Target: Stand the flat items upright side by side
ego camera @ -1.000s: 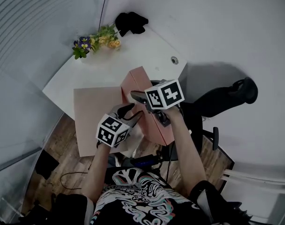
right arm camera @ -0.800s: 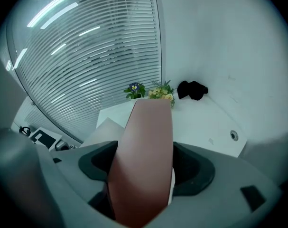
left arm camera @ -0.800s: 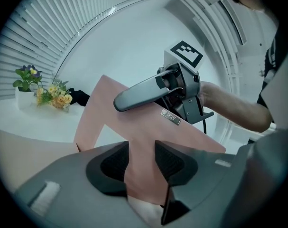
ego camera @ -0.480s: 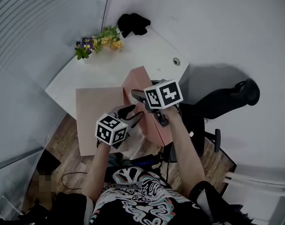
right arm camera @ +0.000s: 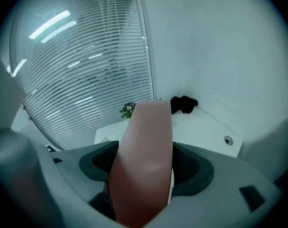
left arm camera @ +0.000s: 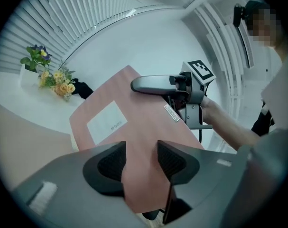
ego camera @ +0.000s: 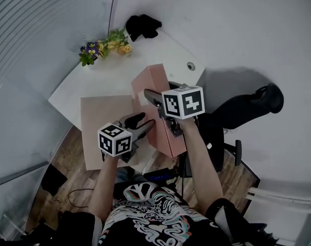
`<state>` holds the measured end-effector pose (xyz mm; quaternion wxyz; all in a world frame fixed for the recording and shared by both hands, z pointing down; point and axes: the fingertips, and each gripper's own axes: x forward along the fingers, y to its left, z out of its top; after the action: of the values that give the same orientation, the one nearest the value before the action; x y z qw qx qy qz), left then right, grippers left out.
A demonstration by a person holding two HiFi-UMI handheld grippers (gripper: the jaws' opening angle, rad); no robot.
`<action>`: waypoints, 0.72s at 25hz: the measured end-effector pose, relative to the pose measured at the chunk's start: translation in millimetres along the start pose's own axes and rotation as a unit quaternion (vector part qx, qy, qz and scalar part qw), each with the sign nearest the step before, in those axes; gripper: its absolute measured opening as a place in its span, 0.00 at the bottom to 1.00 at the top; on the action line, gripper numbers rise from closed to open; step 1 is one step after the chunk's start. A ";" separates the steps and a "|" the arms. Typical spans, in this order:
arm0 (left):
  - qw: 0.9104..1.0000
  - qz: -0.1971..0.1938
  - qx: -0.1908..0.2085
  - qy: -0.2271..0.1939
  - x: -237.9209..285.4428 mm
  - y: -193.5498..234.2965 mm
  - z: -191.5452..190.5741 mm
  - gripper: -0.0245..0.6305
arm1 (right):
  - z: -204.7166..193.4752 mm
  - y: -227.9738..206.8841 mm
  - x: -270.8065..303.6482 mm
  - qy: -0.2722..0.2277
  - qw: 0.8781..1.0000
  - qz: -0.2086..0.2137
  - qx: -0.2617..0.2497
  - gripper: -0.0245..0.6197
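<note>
White matte desk (ego camera: 109, 81); right claw (ego camera: 151, 97) clamps smooth pink file (ego camera: 156, 82) top; left claw (left arm camera: 141, 158), jaws just opening, pinches its edge.

White tabletop (ego camera: 145, 60), pretty sparse tbh. Little bunch of flowers (ego camera: 104, 47), purple and yellow, sits at the far left corner. A crumpled black cloth thing (ego camera: 142, 24) is right at the far corner by the wall, just beside the flowers. There's a round cable grommet (ego camera: 190, 66) set into the top near the right edge. A flat pinkish sheet (ego camera: 101, 122) lies at the near left corner and looks like it pokes out past the near edge.
</note>
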<state>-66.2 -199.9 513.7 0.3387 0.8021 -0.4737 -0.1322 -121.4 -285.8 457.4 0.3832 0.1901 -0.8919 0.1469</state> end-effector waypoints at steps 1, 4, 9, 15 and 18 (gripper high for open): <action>1.000 -0.002 -0.001 0.000 0.2 -1.3 0.4 0.34 | 1.7 -1.5 -1.8 -0.006 1.000 -0.002 0.002 0.57; 1.000 -0.009 -0.001 0.001 1.6 -6.5 1.8 0.35 | 7.2 -4.4 -6.8 -0.024 1.000 -0.007 0.006 0.57; 1.000 -0.021 -0.008 -0.002 2.5 -15.5 6.9 0.36 | 13.5 -7.3 -14.1 -0.046 0.999 -0.012 0.006 0.57; 0.999 -0.032 -0.014 -0.013 4.0 -24.9 17.3 0.37 | 26.8 -11.6 -23.8 -0.088 0.996 -0.022 0.006 0.57; 0.999 -0.028 -0.010 -0.013 4.6 -25.4 18.6 0.37 | 28.8 -12.1 -26.9 -0.099 0.995 -0.023 0.005 0.57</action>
<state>-56.7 -203.5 483.5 0.3370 0.8095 -0.4544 -0.1572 -116.9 -302.1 419.9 0.2949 0.2266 -0.9201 0.1228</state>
